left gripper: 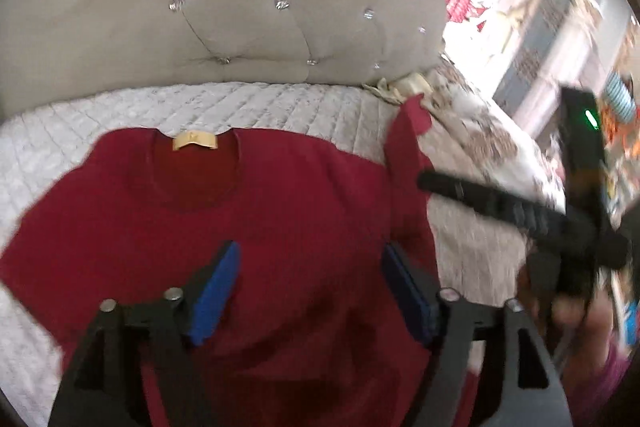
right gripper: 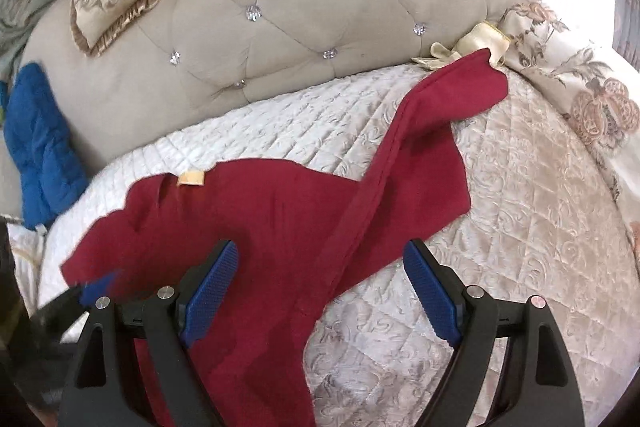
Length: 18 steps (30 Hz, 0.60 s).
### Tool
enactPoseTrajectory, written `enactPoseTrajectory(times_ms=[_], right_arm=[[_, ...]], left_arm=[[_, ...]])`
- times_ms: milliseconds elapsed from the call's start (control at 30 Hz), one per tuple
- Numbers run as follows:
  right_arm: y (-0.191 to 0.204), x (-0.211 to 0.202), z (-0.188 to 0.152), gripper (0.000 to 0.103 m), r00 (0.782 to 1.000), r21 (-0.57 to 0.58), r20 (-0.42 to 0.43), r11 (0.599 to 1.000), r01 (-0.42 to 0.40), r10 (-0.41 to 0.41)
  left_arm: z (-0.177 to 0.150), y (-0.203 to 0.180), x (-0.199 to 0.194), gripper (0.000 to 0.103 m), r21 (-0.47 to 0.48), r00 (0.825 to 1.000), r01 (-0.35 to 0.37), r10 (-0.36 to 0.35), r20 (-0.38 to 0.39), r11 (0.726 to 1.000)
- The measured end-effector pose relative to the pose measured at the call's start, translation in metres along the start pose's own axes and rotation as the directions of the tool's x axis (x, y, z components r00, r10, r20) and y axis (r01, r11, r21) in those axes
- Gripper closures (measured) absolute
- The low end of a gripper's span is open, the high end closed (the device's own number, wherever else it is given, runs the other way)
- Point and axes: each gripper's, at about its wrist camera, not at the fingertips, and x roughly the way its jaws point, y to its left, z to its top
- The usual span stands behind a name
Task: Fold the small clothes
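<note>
Left gripper (left gripper: 310, 291): spread wide — over the shirt (left gripper: 248, 219)
Right gripper (right gripper: 320, 291): spread, empty
Surface: quilt (right gripper: 500, 227), headboard (right gripper: 320, 27) at 12 o'clock

Left wrist view sat low, close above red shirt (left gripper: 248, 227), facing tufted headboard (left gripper: 224, 23). Right wrist view looked same way from further right. Both shared shirt, headboard, quilted bedspread (right gripper: 500, 227).

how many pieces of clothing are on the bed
2 in view. The red shirt lies spread on the white quilt, its sleeve reaching toward the headboard. A blue garment sits at the far left beside the headboard. More may be out of view.
</note>
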Motion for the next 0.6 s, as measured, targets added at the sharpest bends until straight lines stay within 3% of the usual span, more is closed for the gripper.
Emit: enactPoseTrajectory(times_ms=[133,233,267,333,433,600], right_arm=[[0.016,-0.003,0.002,0.034,0.998,-0.057,0.013,0.997,-0.057,0.058],[0.04,0.002,-0.002,0.034,0.994,-0.116,-0.003,0.987,-0.111,0.112],[0.048,0.005,-0.004,0.034,0.992,-0.131,-0.014,0.983,-0.128,0.127],[0.072,0.016,-0.005,0.034,0.984,-0.165,-0.058,0.971,-0.175,0.167],[0.116,0.033,-0.001,0.034,0.954,-0.231,-0.142,0.929,-0.29,0.262],[0.197,0.074,0.012,0.037,0.911,-0.326,-0.249,0.857,-0.399,0.33]], left_arm=[[-0.022,0.029,-0.04,0.016,-0.008,0.989,-0.145,0.145,0.026,0.989],[-0.045,0.068,-0.056,0.016,-0.065,0.941,-0.339,0.339,-0.011,0.938],[-0.049,0.078,-0.058,0.016,-0.086,0.933,-0.361,0.36,-0.021,0.929],[-0.063,0.103,-0.064,0.016,-0.159,0.925,-0.38,0.378,-0.046,0.911],[-0.077,0.123,-0.067,0.016,-0.235,0.927,-0.374,0.367,-0.073,0.897],[-0.081,0.133,-0.061,0.016,-0.277,0.929,-0.368,0.364,-0.067,0.888]])
